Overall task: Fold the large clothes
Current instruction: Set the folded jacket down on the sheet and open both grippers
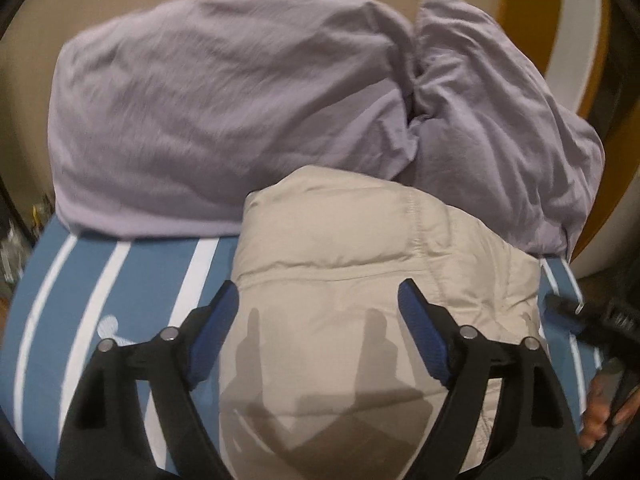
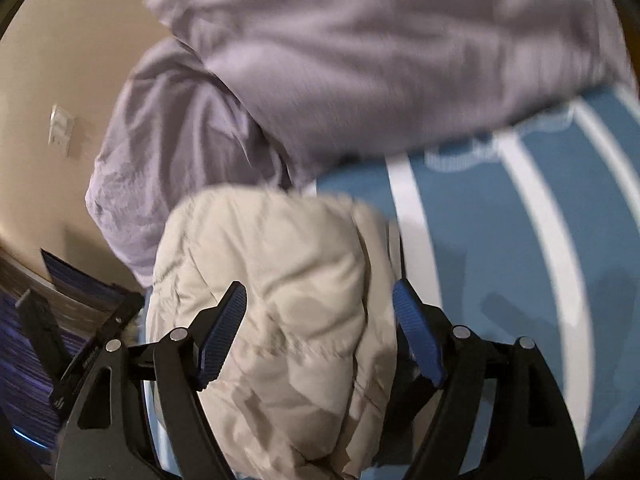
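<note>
Beige quilted puffy jacket (image 1: pixel 360 300) centre frame, on blue white-striped bed sheet (image 1: pixel 120 280); left hand-held gripper (image 1: pixel 318 300) and right hand-held gripper (image 2: pixel 320 300) both spread apart above.

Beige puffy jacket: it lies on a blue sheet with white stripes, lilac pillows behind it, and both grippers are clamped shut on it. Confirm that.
Not quite. The beige puffy jacket does lie on the blue striped sheet with the lilac pillows behind it, but neither gripper is clamped: the left gripper and the right gripper both stand open over it, as each wrist view shows.
</note>
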Motion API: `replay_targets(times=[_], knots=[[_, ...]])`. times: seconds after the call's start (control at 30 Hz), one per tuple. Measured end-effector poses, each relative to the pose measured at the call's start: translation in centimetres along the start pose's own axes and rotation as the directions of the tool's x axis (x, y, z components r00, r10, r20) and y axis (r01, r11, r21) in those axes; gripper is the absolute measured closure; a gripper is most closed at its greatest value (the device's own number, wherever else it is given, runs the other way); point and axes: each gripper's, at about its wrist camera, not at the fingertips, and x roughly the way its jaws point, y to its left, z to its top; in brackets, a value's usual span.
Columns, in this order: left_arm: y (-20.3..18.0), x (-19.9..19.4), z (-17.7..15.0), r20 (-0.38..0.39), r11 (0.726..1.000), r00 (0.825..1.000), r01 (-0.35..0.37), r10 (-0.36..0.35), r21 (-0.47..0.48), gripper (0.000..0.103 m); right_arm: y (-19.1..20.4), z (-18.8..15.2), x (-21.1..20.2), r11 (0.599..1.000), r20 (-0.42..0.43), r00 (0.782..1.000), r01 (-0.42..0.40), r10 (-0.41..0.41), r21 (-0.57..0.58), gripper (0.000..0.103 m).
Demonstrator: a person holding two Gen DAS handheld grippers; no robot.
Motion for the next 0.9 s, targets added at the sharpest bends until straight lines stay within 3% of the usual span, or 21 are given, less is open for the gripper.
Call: replay_targets(times=[0.13, 0.2, 0.3, 0.53, 0.9], knots=[[-1.4, 1.1, -0.7, -0.049, 0.999, 0.999, 0.008, -0.007, 0.031, 0.021, 2.8, 0.4, -0.2, 0.992, 0.045, 0.999, 0.028, -0.023, -0.124, 0.04], [-1.8, 1.9, -1.2, -0.076, 0.999, 0.997, 0.01, -0.008, 0.032, 0.02, 4.0, 0.0, 0.4, 0.981, 0.038, 0.999, 0.033, -0.026, -0.19, 0.056], [-2.5, 2.5, -2.0, -0.087, 0.998, 0.996, 0.014, -0.009, 0.054, 0.019, 5.0, -0.9, 1.2, 0.965, 0.007, 0.999, 0.042, -0.042, -0.26, 0.068], [-2.9, 3.0, -2.9, -0.093, 0.998, 0.996, 0.024, -0.018, 0.065, 0.019, 5.4, -2.2, 2.4, 0.949, -0.015, 0.997, 0.073, -0.082, -0.307, 0.072], [-3.6, 3.0, -3.2, -0.085, 0.995, 0.996, 0.019, -0.011, 0.094, 0.018, 3.0, -3.3, 4.1, 0.965, -0.052, 0.994, 0.085, -0.101, -0.248, 0.078]])
